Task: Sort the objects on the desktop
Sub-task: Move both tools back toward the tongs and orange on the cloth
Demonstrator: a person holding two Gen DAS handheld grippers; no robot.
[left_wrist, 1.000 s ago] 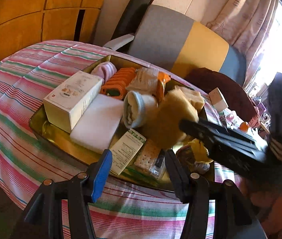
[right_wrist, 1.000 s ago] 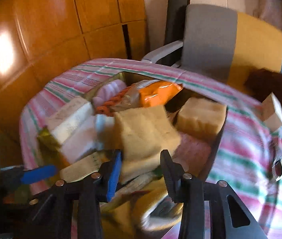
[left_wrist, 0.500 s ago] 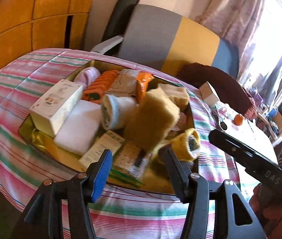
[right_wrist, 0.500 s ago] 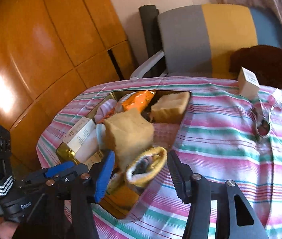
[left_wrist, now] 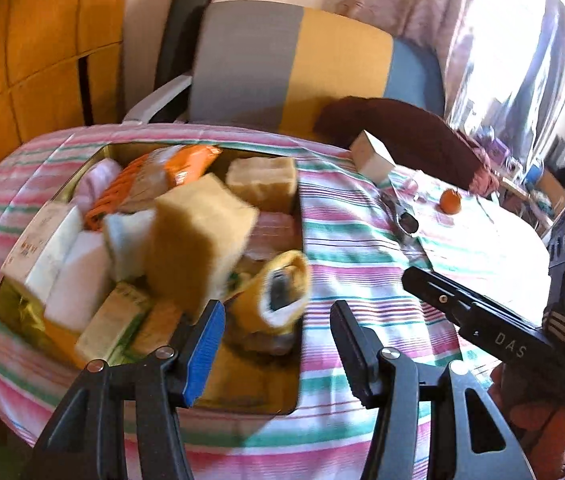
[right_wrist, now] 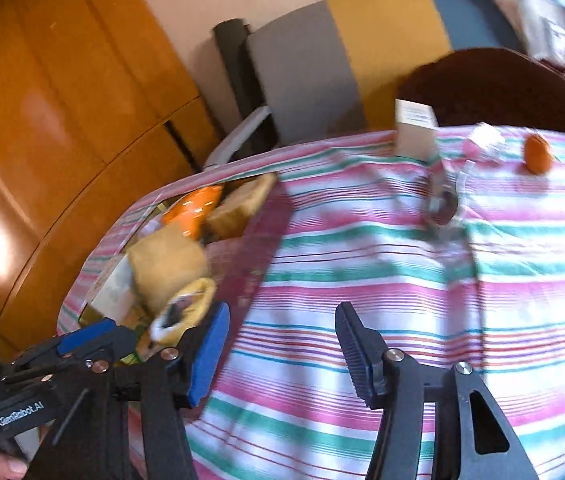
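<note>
A gold tray [left_wrist: 278, 404] on the striped tablecloth is packed with things: a tan sponge block [left_wrist: 198, 236], a second sponge [left_wrist: 262, 178], a yellow sock roll [left_wrist: 282, 292], an orange packet [left_wrist: 190, 160], white boxes [left_wrist: 42, 248]. My left gripper [left_wrist: 278, 344] is open and empty over the tray's near right corner. My right gripper [right_wrist: 282, 352] is open and empty above the bare cloth right of the tray [right_wrist: 254, 256]. A small white box [right_wrist: 416, 132], an orange fruit [right_wrist: 538, 154] and a dark small object [right_wrist: 444, 204] lie on the cloth further off.
An office chair [left_wrist: 298, 64] with grey, yellow and blue back stands behind the table, a dark red cloth [left_wrist: 402, 128] on it. Wooden wall panels [right_wrist: 62, 120] are at the left. The right gripper's body [left_wrist: 522, 332] crosses the left wrist view.
Both grippers have swung right, away from the tray's middle. The right gripper has let go of the yellow sock roll, which now lies in the tray, and has moved over bare cloth.
</note>
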